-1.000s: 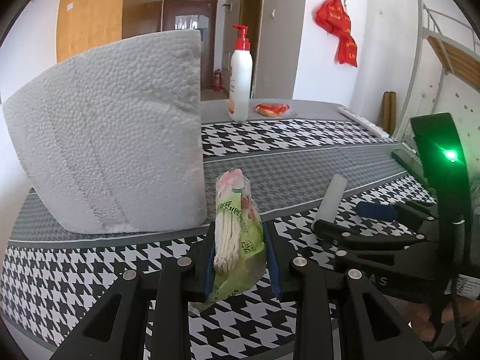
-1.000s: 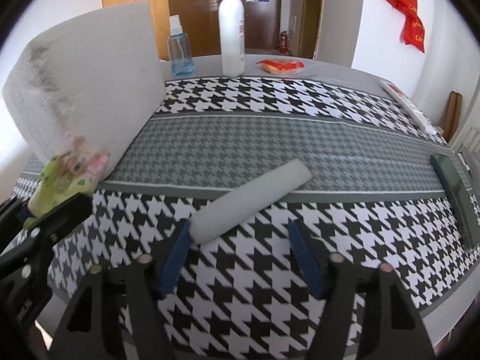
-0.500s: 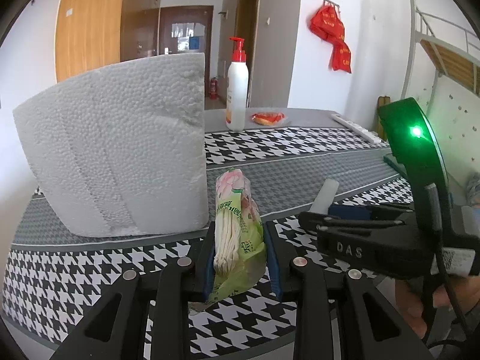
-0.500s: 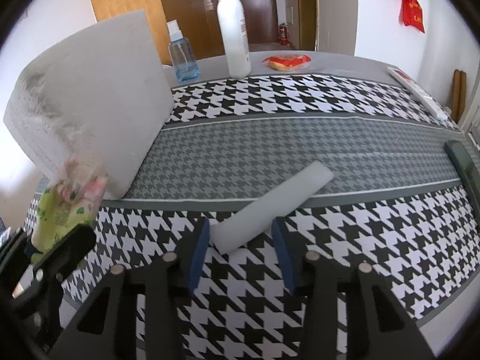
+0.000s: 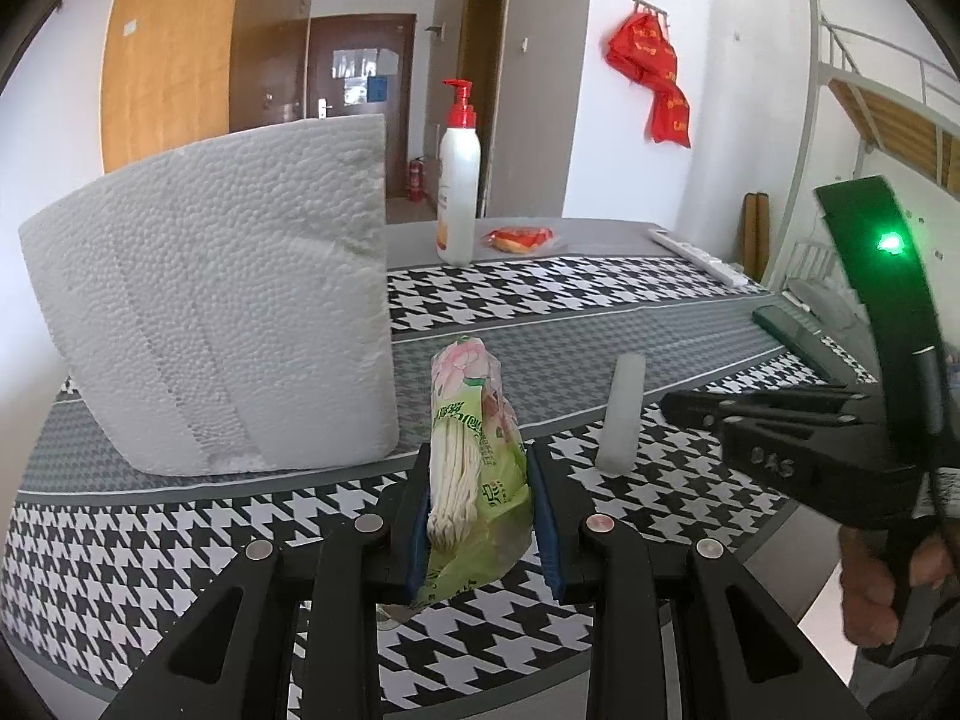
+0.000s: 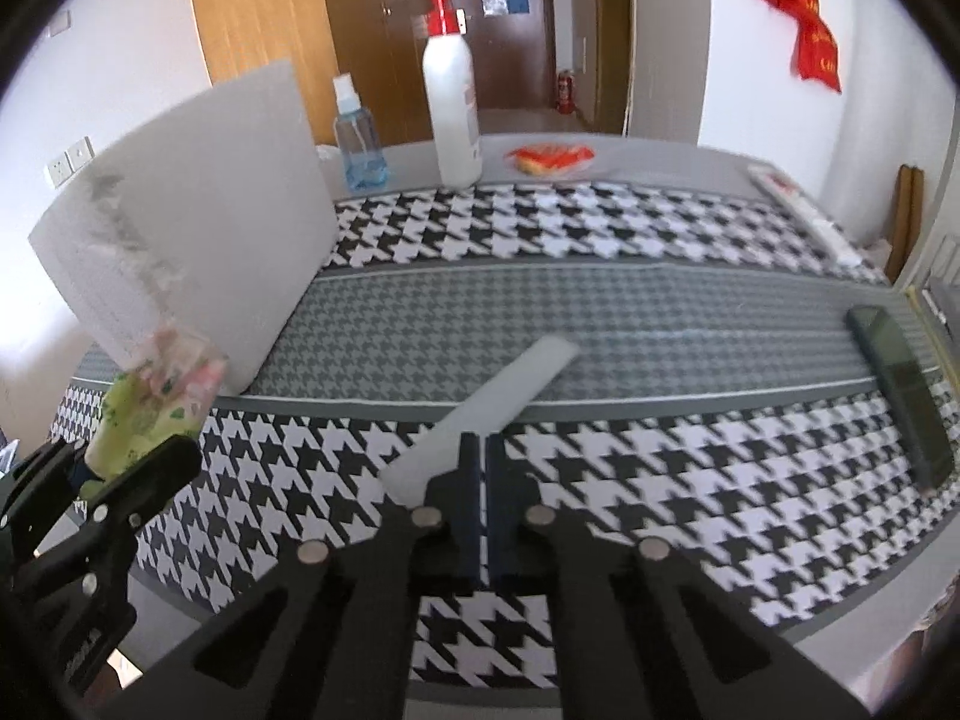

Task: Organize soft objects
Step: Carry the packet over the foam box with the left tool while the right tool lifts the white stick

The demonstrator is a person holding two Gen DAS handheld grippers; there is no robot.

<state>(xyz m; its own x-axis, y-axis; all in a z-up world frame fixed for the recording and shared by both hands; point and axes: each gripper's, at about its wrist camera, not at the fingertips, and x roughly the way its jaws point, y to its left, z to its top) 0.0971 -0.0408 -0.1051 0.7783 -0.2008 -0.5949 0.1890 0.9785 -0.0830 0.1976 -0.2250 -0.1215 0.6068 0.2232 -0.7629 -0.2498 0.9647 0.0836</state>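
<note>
My right gripper has just closed empty; foam stick lies loose at twelve o'clock. Left gripper clamps mushroom pack; squeezing risks crushing.

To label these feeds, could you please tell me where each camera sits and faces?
Left wrist: on the left gripper, facing across the table toward the paper roll; its jaws clamp a mushroom pack.
Right wrist: on the right gripper, tilted down at the foam strip; jaws just closed, nothing between.
Shared: roll, strip, pump bottle, each other's gripper.
</note>
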